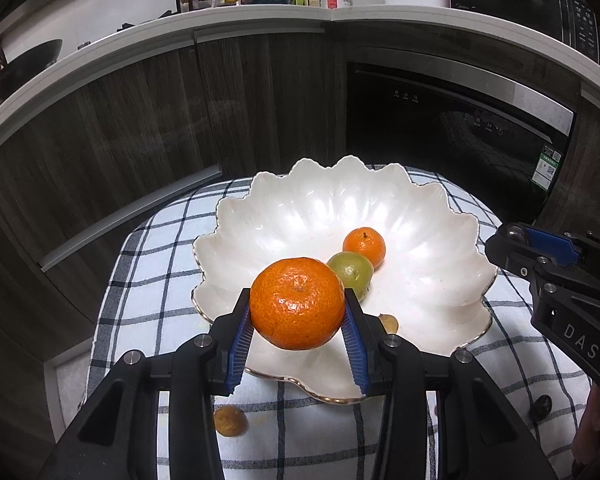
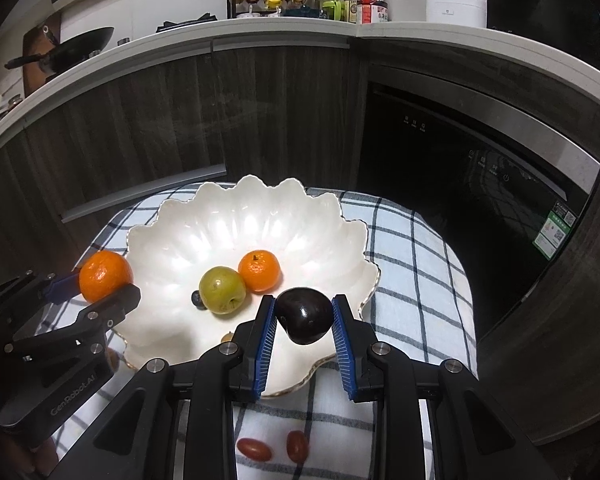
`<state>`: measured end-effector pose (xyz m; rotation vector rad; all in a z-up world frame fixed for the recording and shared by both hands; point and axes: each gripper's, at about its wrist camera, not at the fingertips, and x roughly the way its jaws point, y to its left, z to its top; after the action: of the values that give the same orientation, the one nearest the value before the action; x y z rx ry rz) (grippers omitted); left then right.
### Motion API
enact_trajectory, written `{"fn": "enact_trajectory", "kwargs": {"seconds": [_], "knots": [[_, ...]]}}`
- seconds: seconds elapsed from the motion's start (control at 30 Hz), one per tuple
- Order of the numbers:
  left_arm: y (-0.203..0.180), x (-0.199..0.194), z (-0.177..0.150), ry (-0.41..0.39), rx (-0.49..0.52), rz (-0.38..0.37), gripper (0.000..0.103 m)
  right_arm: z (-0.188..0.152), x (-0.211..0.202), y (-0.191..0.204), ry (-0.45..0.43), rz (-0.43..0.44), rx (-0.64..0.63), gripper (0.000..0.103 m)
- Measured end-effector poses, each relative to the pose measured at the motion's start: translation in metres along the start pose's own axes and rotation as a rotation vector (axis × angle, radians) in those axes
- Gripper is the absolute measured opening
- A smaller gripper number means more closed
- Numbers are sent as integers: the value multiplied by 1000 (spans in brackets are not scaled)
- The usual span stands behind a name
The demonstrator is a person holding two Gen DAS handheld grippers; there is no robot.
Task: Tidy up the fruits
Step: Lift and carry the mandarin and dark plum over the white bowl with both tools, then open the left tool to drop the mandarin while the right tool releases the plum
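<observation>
"das" in pale letters on the right gripper (image 1: 556, 276) body, cut off at the frame edge; "genrobot.ai" along the left gripper (image 2: 99, 288) body; appliance labels too small to read

The bowl (image 2: 171, 240) sits on the table (image 2: 420, 280). In it, a small orange (image 2: 259, 271) lies right of a pear (image 2: 222, 290). Two little tomatoes (image 2: 254, 449) lie on the table in front of the bowl.
</observation>
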<state>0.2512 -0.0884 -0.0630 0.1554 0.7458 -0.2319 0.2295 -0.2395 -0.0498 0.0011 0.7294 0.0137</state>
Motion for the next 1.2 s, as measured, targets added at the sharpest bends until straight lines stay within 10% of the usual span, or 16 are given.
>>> {"fn": "enact_trajectory", "kwargs": {"seconds": [0.83, 1.2], "knots": [[3, 28, -6, 81, -1, 11, 43, -5, 40, 2, 105, 25, 4, 30], [3, 21, -3, 54, 3, 30, 67, -6, 41, -1, 127, 19, 21, 38]]}}
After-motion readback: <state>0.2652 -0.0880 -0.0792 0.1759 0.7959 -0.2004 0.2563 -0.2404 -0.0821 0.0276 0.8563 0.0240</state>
